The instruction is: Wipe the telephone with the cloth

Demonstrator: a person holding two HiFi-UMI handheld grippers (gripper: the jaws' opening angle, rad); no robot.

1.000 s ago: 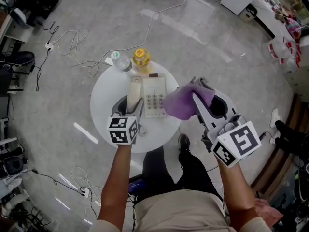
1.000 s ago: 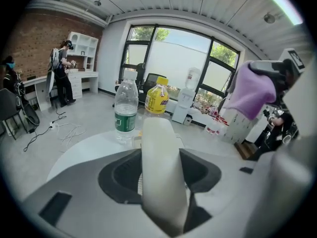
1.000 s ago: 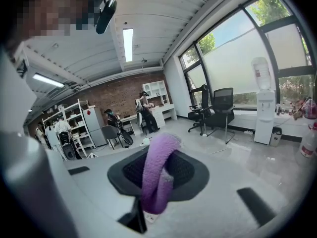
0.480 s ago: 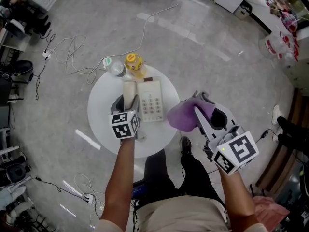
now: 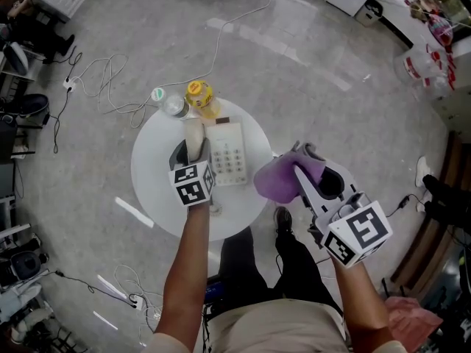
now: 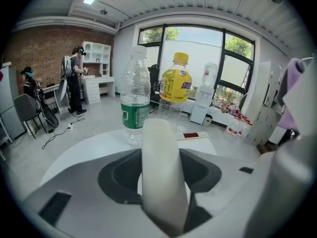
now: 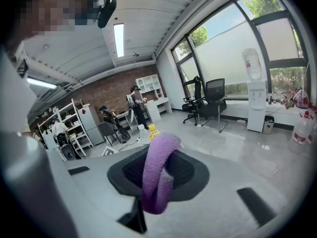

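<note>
since a second ago the left claw (image 5: 193, 150) has slid forward along the handset (image 5: 193, 129), toward the two bottles (image 5: 199, 94) behind the phone (image 5: 229, 153), and the right claw (image 5: 305, 160) has drawn the cloth (image 5: 283, 175) a little away from the phone. the purple fold lay against the phone's right edge in the head view then; now a thin gap shows, and the cloth hangs out past the bench (image 5: 158, 175) rim, right of the phone.

the left claw is clamped on the handset, which fills the space between its pads in the left gripper view. the handset lies just left of the phone's keypad and its far end seems to rise a bit, though whether it is clear of the cradle cannot be told. the right claw is closed on the cloth, a thick loop of it bunched between the jaws and held in the air.

the phone sits near the middle of the bench, keypad up and uncovered. with the handset gripped and the cloth backed off, no wiping contact is being made right now. this looks like the set-up for moving the handset aside so the cloth can reach the body.
</note>
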